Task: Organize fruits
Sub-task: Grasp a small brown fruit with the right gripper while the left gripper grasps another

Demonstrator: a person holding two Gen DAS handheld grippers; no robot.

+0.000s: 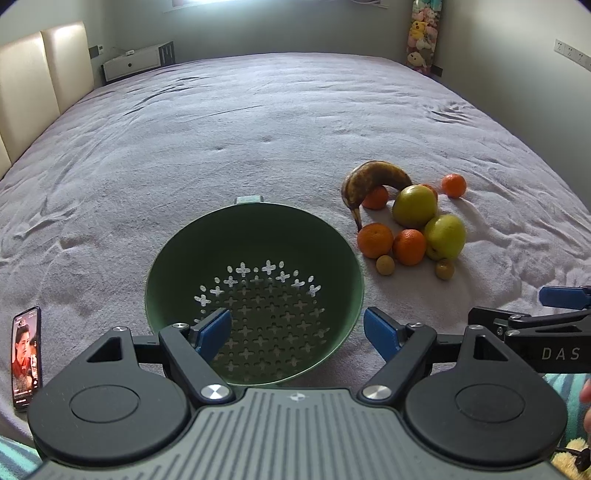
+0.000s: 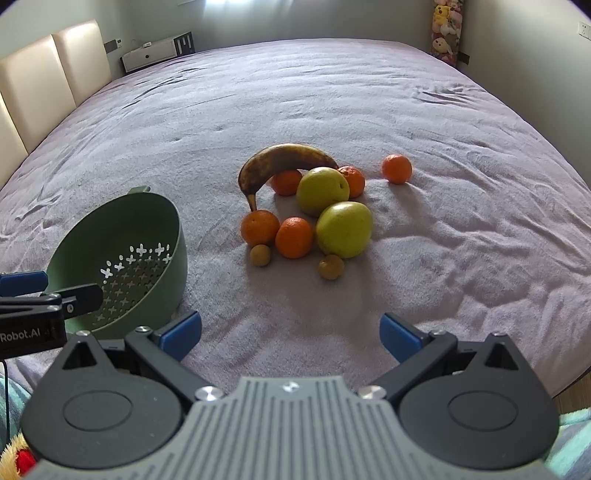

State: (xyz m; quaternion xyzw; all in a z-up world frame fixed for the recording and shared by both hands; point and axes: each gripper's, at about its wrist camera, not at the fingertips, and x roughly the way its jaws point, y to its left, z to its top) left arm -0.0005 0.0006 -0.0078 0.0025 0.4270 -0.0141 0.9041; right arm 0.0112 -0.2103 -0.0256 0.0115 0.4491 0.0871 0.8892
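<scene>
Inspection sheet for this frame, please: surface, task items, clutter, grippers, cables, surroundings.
Surface: bed with a wrinkled lilac cover.
Job's things: green colander, tilted, nothing in it; beside it a browned banana, two green apples, five oranges, one apart from the pile, and two small brown fruits.
Clutter: phone, screen lit.
Grippers: left hand-held gripper open at the colander rim; right hand-held gripper open, short of the fruit.
Cables: thin cable at the frame edge.
Surroundings: padded headboard, plush toys.

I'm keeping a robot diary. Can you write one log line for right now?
left gripper: open, by green colander | right gripper: open, facing fruit pile | colander: no fruit | fruit: on bed
</scene>
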